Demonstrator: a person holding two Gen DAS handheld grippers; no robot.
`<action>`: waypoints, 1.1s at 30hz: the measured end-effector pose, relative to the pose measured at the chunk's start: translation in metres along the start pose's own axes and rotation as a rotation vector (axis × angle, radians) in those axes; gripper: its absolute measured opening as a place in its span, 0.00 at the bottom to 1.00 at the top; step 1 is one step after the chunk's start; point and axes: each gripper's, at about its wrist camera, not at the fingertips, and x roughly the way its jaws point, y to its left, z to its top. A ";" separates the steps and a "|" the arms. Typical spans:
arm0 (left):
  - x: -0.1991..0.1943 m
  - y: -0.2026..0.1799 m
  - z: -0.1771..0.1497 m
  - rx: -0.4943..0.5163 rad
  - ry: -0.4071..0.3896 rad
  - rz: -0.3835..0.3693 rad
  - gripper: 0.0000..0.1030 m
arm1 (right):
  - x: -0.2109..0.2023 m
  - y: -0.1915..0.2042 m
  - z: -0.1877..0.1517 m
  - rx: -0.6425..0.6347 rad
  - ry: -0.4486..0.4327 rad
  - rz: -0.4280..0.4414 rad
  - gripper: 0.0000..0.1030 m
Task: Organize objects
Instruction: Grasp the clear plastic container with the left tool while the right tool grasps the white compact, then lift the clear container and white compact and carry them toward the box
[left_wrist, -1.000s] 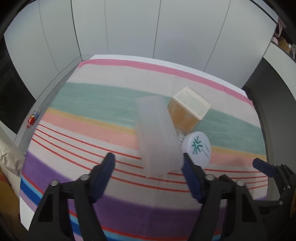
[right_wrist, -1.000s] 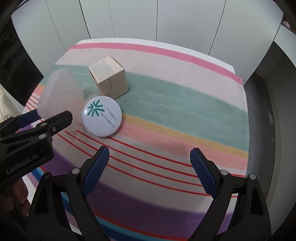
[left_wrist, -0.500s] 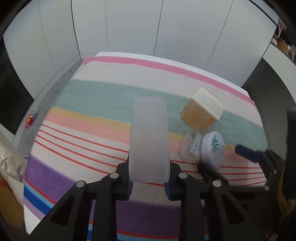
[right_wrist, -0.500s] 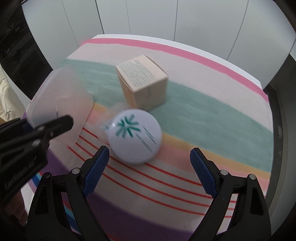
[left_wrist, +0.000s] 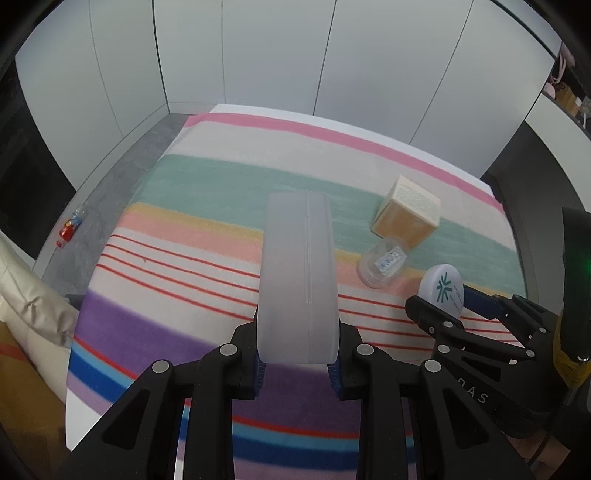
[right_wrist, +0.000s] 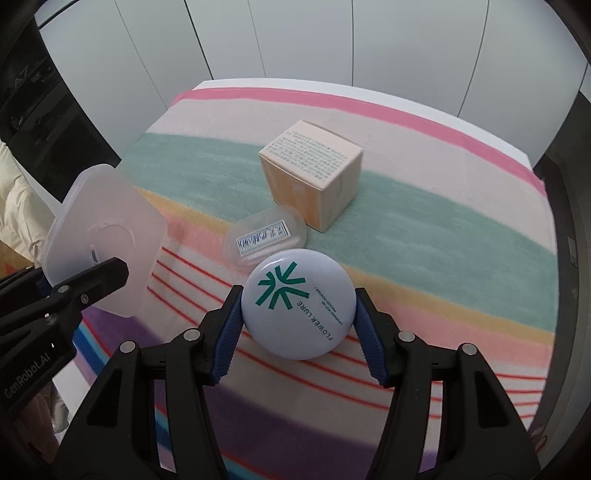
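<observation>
The left gripper (left_wrist: 297, 363) has its 2 fingers (left_wrist: 258, 369) clamped on the near end of a frosted plastic case (left_wrist: 299, 273), held on edge above the striped tabletop (left_wrist: 207, 184). The right gripper (right_wrist: 297, 332) pinches a round white compact (right_wrist: 298, 302) by its rim; whether it touches the cloth is hard to tell. Just beyond lies a small clear lid (right_wrist: 265, 236), and behind that a beige carton (right_wrist: 312, 173).
</observation>
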 end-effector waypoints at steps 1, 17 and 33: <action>-0.004 -0.002 -0.001 0.004 -0.001 0.000 0.26 | -0.005 0.000 0.000 0.000 0.000 -0.005 0.59; -0.095 -0.035 -0.017 0.073 -0.070 0.000 0.26 | -0.119 -0.007 -0.025 0.024 -0.051 -0.055 0.59; -0.176 -0.051 -0.070 0.052 -0.099 -0.028 0.26 | -0.215 0.002 -0.074 0.011 -0.093 -0.075 0.59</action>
